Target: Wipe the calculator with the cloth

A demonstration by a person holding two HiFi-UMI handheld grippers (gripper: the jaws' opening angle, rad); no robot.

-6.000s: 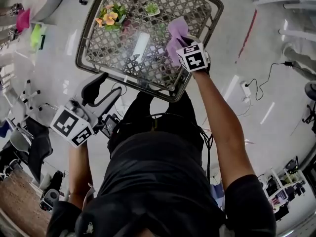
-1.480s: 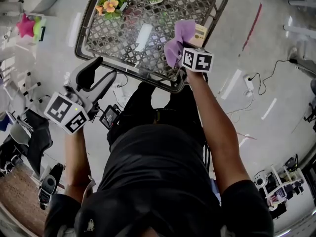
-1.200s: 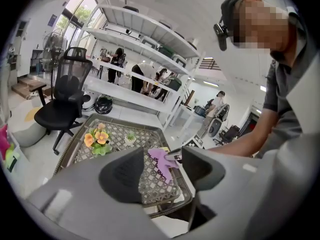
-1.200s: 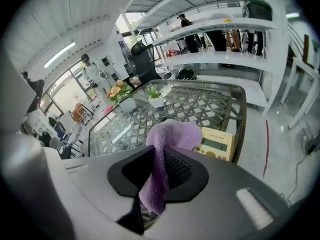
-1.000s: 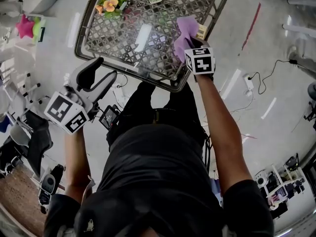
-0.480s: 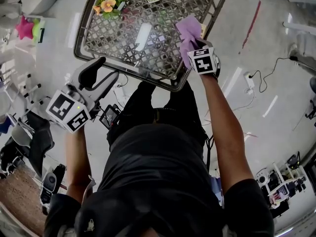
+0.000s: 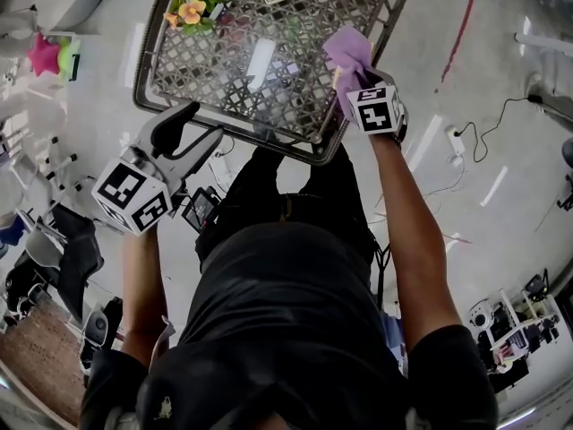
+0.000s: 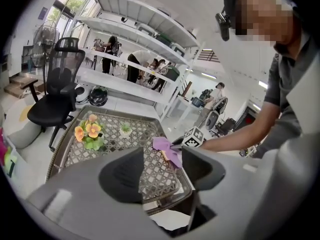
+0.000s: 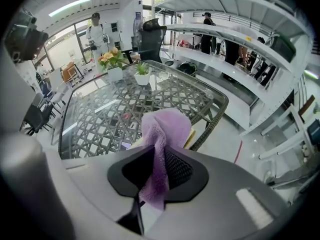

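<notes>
Pressing the cloth down over the calculator at the table's edge.
The right gripper [image 9: 160,173] is clamped on the purple cloth [image 9: 165,126], which drapes ahead of its tips over the calculator [image 9: 189,138]; only a yellowish sliver shows just right of the tips. The cloth is soft and limp, so a pinch on a bunched fold suits it. The calculator looks light and rigid and may skid on the glossy table [image 7: 295,106] unless steadied by its edges. The left gripper [image 8: 160,171] hangs wide and empty, short of the table. Compared with a second and a half ago, the cloth hides more of the calculator.
</notes>
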